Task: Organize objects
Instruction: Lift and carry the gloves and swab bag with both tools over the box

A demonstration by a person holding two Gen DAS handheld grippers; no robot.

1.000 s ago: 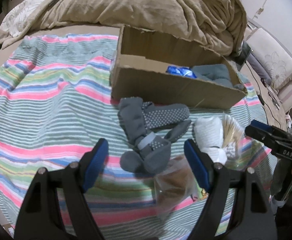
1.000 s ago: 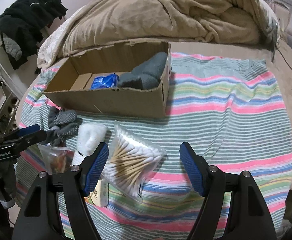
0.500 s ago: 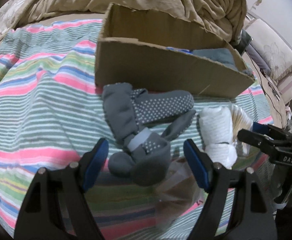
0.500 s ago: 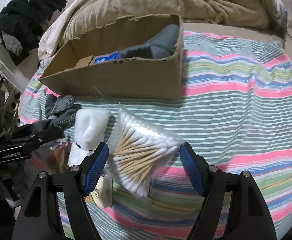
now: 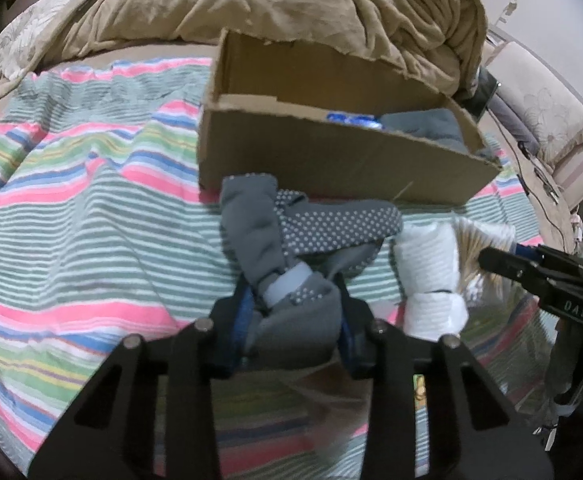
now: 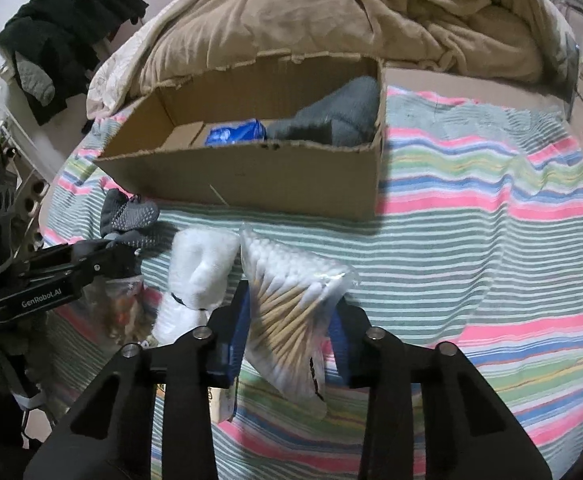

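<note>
Striped terry bedding [image 5: 91, 216] in pink, green, blue and white covers the bed, with a rumpled tan fleece blanket [image 5: 275, 12] heaped behind an open, ragged-edged corrugated cardboard box [image 5: 331, 160]. From the left wrist, the left gripper [image 5: 296, 312] has just been closing and its blue-padded jaws now pinch the soft bunched end of the grey fleece socks with white grip dots [image 5: 291, 248], which lie on the bedding just in front of the box. Beside them on the right sits a white ribbed roll of cotton pads [image 5: 431, 272], and past it the black right gripper [image 5: 503, 260] reaches in. Inside the box lie a crinkly blue packet [image 5: 351, 120] and a folded grey knit cloth [image 5: 423, 126]

From the right wrist, the right gripper [image 6: 289, 316] has also just been closing; its jaws squeeze the clear, crinkled plastic bag of wooden-stemmed cotton swabs [image 6: 291, 312] near its narrow lower half, the bag fanning wider toward the box. The white roll lies just left of it, touching, and the socks sit further left, near the box's front wall. Dark clothes [image 6: 63, 36] hang at upper left
</note>
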